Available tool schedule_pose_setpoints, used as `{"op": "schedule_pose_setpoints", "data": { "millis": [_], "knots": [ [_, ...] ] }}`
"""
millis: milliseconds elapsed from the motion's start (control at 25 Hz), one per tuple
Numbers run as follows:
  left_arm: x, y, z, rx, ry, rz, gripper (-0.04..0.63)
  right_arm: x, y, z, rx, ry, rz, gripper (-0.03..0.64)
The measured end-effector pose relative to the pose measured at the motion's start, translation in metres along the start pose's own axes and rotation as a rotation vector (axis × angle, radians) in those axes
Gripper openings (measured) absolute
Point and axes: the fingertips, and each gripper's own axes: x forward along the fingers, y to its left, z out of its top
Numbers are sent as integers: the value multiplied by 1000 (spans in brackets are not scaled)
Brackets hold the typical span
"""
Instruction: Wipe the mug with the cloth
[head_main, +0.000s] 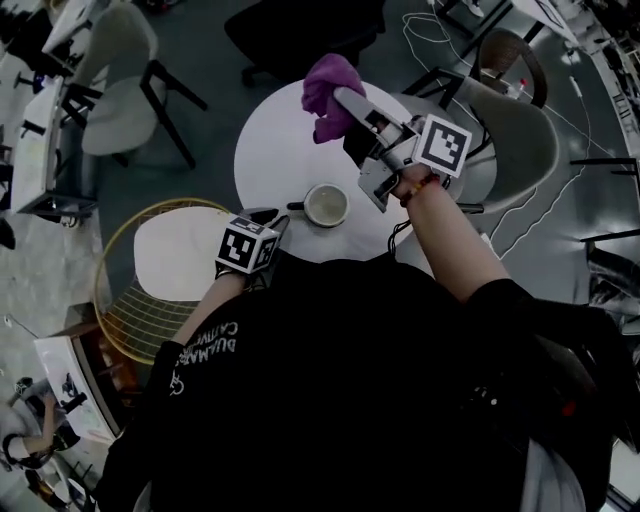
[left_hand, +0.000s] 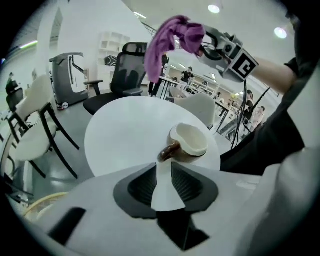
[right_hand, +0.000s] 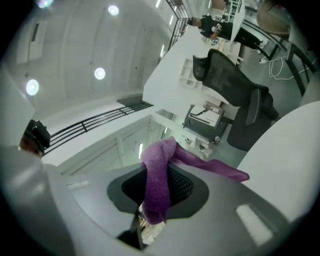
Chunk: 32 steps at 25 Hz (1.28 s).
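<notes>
The left hand-held gripper (left_hand: 163, 167) has its jaws apart with a narrow gap, and only the bare white surface (left_hand: 125, 135) shows between the pads. Its own view alone settles this. In the head view this hand-held gripper (head_main: 268, 222) sits at the near edge of the round surface (head_main: 270, 150), mostly behind its marker cube.

Just beyond its tips stands the mug (left_hand: 189, 142), upright, with its brown handle turned toward the jaws and not touching them. From above, the mug (head_main: 326, 205) shows a pale inside right down to the bottom.

The right hand-held gripper (right_hand: 159, 182) is clamped on the purple cloth (right_hand: 160, 170). A strip of it runs down between the pads and a tail trails off to the right. That pinch shows only in its own view, which looks at ceiling lights and a black office chair (right_hand: 235, 95). The mug appears only in the other two views. They show this hand-held gripper (head_main: 345, 100) raised well above the surface, and the cloth (head_main: 330, 95) bunched at its tips, apart from the mug.
</notes>
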Motion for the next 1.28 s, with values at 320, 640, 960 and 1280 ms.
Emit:
{"op": "schedule_pose_setpoints", "data": {
  "millis": [320, 640, 960, 1280],
  "knots": [
    [-116, -46, 13, -174, -320, -188, 0, -78, 50, 19, -145, -192, -33, 71],
    [-199, -45, 33, -255, -596, -43, 0, -151, 87, -11, -323, -199, -145, 74],
    [-233, -67, 59, -150, -653, 40, -1, -184, 88, -21, -340, -171, -174, 74],
    [-229, -119, 57, -127, -708, 99, 0, -214, 87, -42, -378, 9, -200, 69]
  ]
}}
